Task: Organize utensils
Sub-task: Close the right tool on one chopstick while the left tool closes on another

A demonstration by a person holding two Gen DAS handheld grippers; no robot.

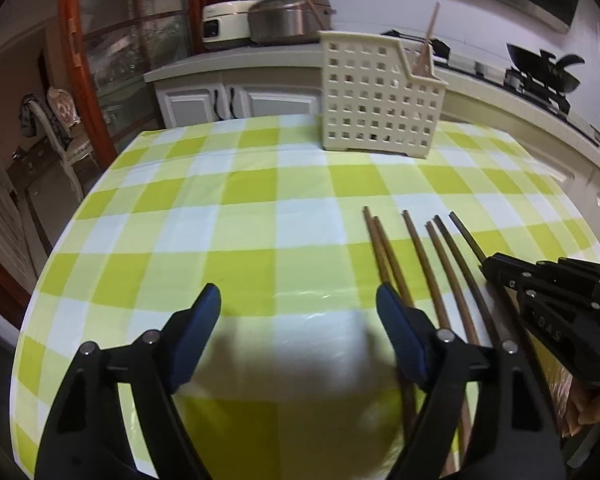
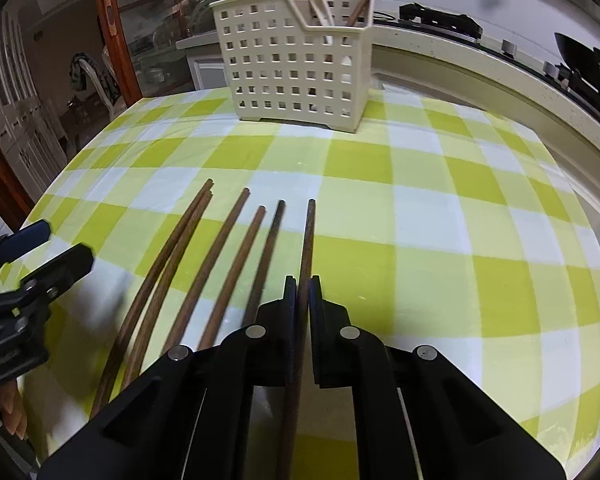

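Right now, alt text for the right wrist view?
The right gripper is shut on one dark wooden chopstick, with five more chopsticks fanned out to its left on a green-and-white checked tablecloth. A cream perforated utensil caddy stands at the far edge; the open left gripper enters at left.

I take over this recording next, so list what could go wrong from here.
1. The right tongs pinch a single chopstick with a long free end; it could pivot or slip.
2. The open left tongs sit against the loose chopsticks and may scatter them.
3. The holder already has utensils inside; insertion could snag.
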